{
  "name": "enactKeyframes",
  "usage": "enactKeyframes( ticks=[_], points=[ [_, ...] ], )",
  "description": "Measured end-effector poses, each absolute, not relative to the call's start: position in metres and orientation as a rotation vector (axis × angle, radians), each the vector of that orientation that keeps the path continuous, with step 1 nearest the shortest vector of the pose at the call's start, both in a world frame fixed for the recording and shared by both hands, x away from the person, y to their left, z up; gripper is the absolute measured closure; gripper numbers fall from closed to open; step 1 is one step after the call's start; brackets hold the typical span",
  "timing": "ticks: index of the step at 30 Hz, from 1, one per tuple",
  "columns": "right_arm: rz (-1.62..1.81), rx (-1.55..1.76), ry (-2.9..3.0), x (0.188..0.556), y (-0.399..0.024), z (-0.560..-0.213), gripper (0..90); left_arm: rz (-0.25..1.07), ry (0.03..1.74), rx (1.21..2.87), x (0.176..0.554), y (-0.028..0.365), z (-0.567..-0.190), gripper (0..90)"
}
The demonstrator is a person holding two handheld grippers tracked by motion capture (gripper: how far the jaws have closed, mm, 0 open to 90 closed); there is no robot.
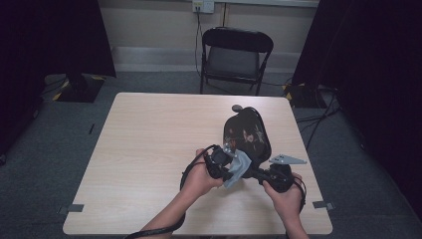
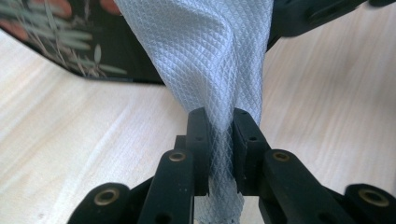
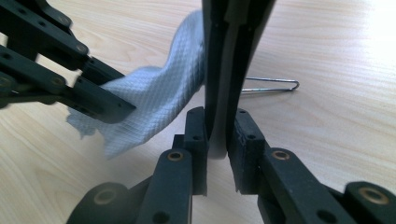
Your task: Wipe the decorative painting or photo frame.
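Black floral-patterned tray [image 1: 247, 134] stands tilted on edge on the table [image 1: 149, 149], its near rim clamped in the right gripper [image 3: 218, 135]. Left gripper [image 2: 219, 135], just beside it, is clenched on a bunched white cloth [image 2: 210, 56] pressed against the tray face. Risk: wiping pressure could twist the thin rim out of the right jaws, dropping the tray.

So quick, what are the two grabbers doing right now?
Left gripper: closed on the white cloth.
Right gripper: closed on the edge of the black flowered tray.
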State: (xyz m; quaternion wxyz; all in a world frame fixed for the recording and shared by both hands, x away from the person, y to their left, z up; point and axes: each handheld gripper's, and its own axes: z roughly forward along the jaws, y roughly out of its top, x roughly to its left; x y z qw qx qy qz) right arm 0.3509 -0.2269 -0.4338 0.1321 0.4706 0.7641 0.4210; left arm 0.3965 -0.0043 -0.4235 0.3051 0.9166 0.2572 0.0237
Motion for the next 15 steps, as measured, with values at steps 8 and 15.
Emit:
enactKeyframes(
  ticks=[8, 15],
  points=[
    [1.231, 1.371, 2.213, 0.346, -0.231, -0.432, 76.6, 0.038, 0.708, 2.466, 0.397, -0.001, -0.444, 79.1],
    [1.240, 1.375, 2.204, 0.341, -0.237, -0.430, 74.8, 0.025, 0.726, 2.479, 0.397, 0.003, -0.451, 79.1]
  ],
)
